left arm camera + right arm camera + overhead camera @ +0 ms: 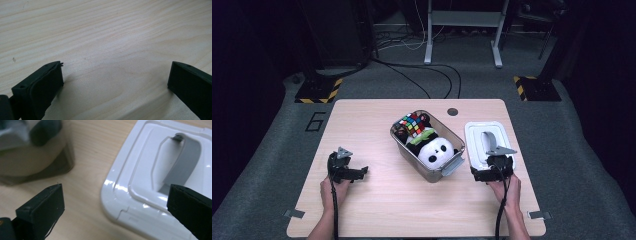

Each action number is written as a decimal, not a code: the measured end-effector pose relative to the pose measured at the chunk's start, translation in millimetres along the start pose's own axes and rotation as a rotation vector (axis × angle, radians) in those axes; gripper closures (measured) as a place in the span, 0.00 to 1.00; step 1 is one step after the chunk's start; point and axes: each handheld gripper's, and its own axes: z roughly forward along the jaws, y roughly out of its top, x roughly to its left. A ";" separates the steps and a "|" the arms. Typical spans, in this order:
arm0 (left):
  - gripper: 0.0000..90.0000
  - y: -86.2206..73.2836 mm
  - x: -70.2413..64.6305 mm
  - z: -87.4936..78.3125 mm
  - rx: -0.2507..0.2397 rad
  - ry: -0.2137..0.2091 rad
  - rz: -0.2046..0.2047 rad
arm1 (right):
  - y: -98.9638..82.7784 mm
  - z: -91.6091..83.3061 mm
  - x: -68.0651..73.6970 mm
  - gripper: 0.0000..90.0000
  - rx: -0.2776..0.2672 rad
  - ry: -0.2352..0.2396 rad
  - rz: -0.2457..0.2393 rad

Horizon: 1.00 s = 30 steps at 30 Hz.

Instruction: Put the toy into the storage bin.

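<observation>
The right gripper [115, 202] is spreading its jaws wide over the near corner of the white lid [160, 182], whose grey handle [183, 162] is lying just beyond the right-hand jaw. The lid is lying flat on the table [377, 200], just right of the clear bin [447, 167] holding a panda toy [437, 150]. The left gripper [115, 77] is also gaping wide over bare wood, well apart from the bin.

White lid [477, 134] w/ grey handle [185, 161], flat on counter [362, 125], just right of clear bin [451, 134].
</observation>
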 end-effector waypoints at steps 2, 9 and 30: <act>0.00 0.0 0.0 0.0 0.000 0.000 -0.001 | 6.9 2.0 -5.6 0.00 -0.002 -0.018 -0.002; 0.00 0.0 0.5 -0.3 0.005 -0.001 0.007 | 28.3 16.4 -29.4 0.03 0.010 -0.070 0.053; 0.00 0.2 0.5 0.0 0.002 0.000 0.007 | 44.8 75.9 -73.7 0.68 0.113 -0.136 0.156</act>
